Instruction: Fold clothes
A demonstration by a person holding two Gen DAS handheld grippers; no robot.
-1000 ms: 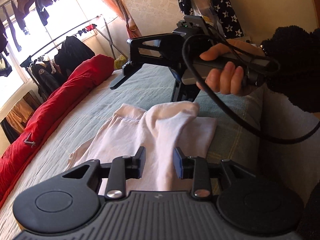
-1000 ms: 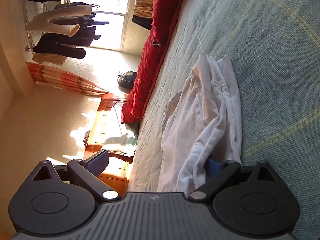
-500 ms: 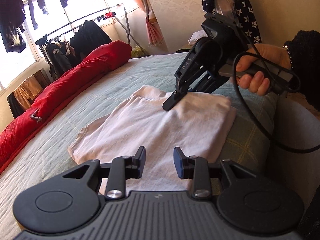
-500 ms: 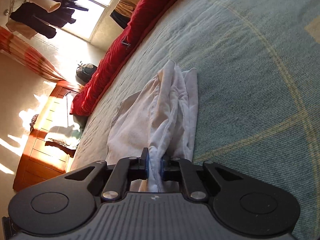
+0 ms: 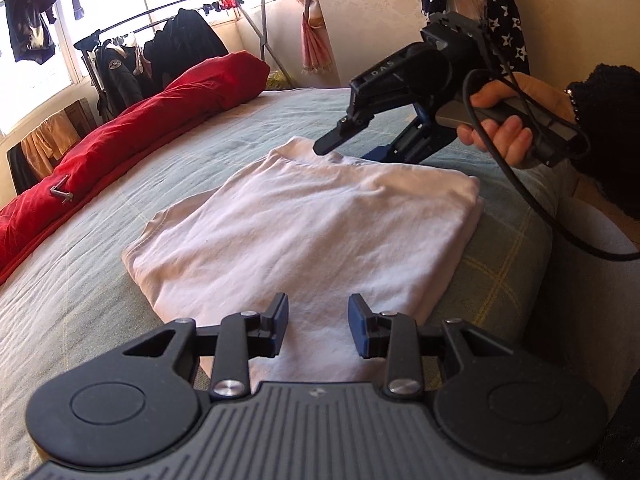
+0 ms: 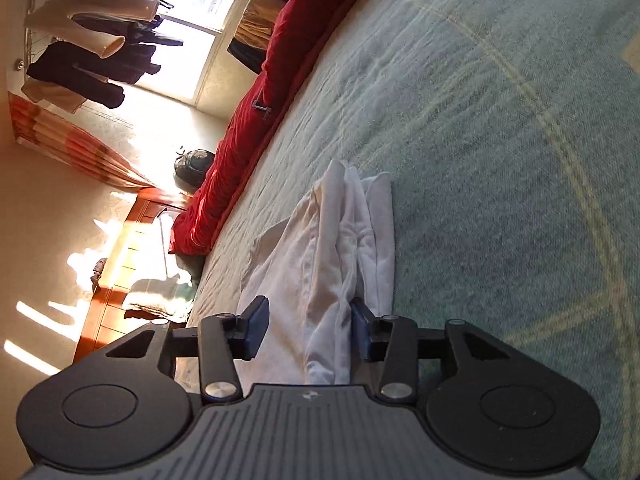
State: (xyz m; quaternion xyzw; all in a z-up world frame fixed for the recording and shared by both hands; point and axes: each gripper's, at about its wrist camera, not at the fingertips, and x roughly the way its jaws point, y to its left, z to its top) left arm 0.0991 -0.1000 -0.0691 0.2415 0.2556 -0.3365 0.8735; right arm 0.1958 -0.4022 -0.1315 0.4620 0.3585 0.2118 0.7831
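Bed (image 5: 120,280), green checked cover: white garment (image 5: 320,232) now lies folded flat, where a second ago it stood bunched. My right gripper (image 6: 306,326) is opening, its edge loose between the jaws; left gripper (image 5: 318,322) half-open, empty. Lettering: "DAS" on right gripper's arm.

The near edge of the folded white garment (image 5: 304,232) is hidden behind the left gripper (image 5: 318,322) at the bottom of the frame. The red duvet (image 5: 132,132) runs off the left edge. The person's dark sleeve (image 5: 608,128) is cut off at the right edge (only hand and cuff show). In the right wrist view, the garment's near end disappears under the right gripper (image 6: 310,326).
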